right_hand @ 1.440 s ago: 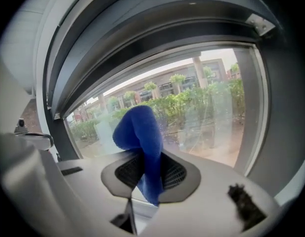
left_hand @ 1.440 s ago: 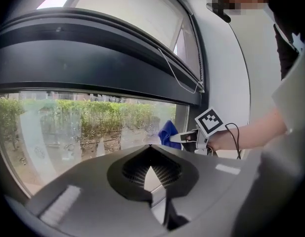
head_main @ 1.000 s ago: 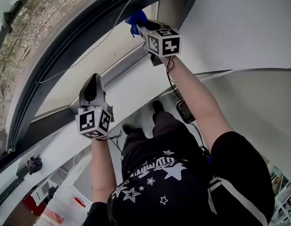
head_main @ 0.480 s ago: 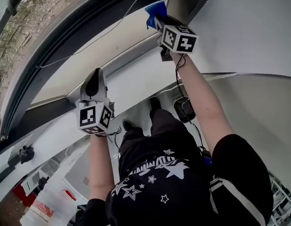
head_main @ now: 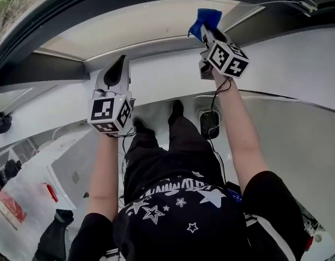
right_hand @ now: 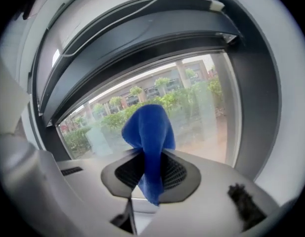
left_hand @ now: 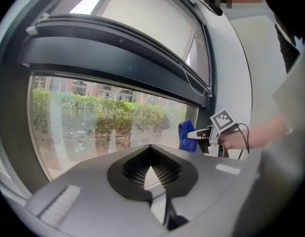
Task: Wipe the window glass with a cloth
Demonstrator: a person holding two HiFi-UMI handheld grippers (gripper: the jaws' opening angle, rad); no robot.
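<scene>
up high, the right gripper (head_main: 209, 34) pinches a blue cloth (right_hand: 148, 127) near the window glass (right_hand: 201, 107); the left gripper (left_hand: 150, 147) hangs alongside, jaws pressed together on nothing.

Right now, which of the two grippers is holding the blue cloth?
The right gripper: its jaws are clamped on the blue cloth. The left gripper has nothing between its closed jaws.

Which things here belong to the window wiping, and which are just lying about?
Job: blue cloth, clamped in the right gripper; window glass.
Lying about: black box on the floor; red item and dark bundle, lower left. The left gripper is shut and empty.
</scene>
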